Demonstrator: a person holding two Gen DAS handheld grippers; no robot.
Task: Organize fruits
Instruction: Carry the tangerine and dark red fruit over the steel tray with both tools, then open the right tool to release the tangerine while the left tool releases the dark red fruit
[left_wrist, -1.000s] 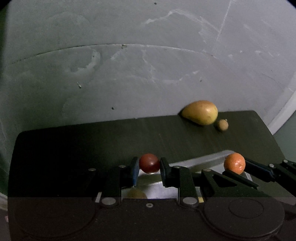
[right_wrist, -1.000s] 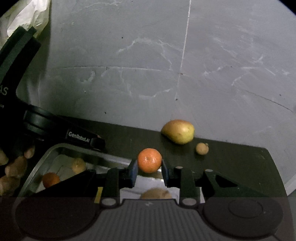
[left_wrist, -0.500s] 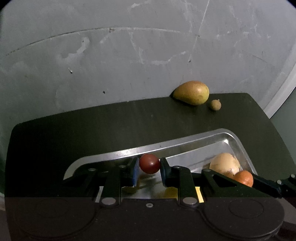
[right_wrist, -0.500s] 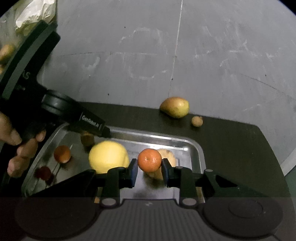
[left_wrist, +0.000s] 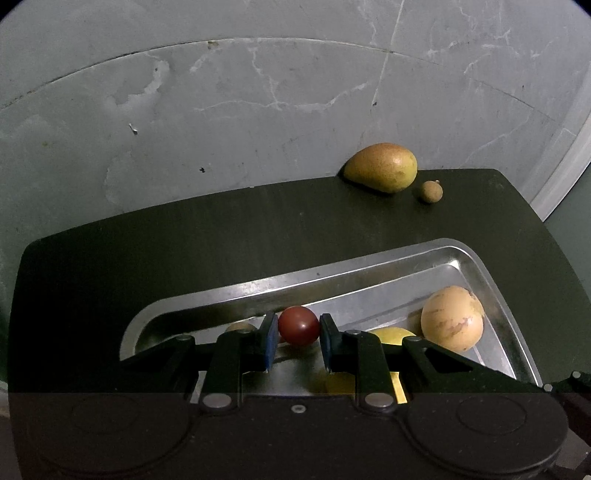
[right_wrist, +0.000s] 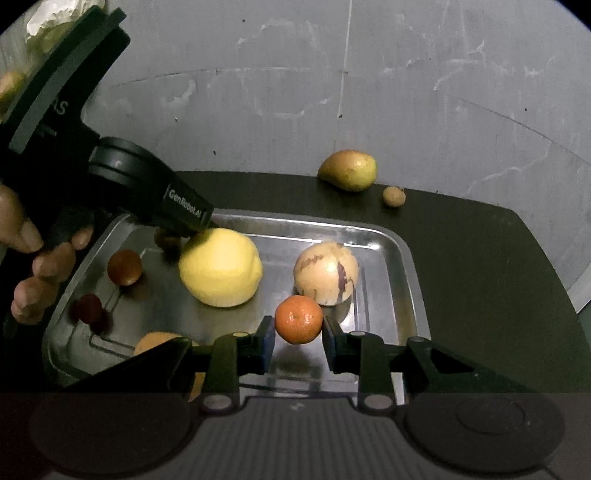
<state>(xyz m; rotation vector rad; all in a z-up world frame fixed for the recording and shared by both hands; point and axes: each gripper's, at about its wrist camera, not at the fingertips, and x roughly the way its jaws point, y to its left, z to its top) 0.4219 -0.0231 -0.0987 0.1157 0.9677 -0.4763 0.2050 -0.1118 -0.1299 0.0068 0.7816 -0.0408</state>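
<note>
— So, what could have gone wrong from there?

— Both loads were round. The right gripper was clamped on a mandarin, hanging over the tray at about 5 o'clock of its floor, just beside the striped melon. Let go from any height, it would likely have rolled or knocked that melon. The left gripper was pinched on a dark red fruit above the tray's near part — same risk, and a hard squeeze could have bruised it.

— Anything about the two tools themselves?

— They were near each other over one tray; the left tool's body sat at 10 o'clock in the right view, just over the lemon, so a clash looked possible.

— And the count?

— In the tray: one lemon, one melon, and at least four small fruits, one partly hidden. In the fingers: two. On the table, at 12 o'clock beyond the tray: one pear and one small brown fruit.
</note>
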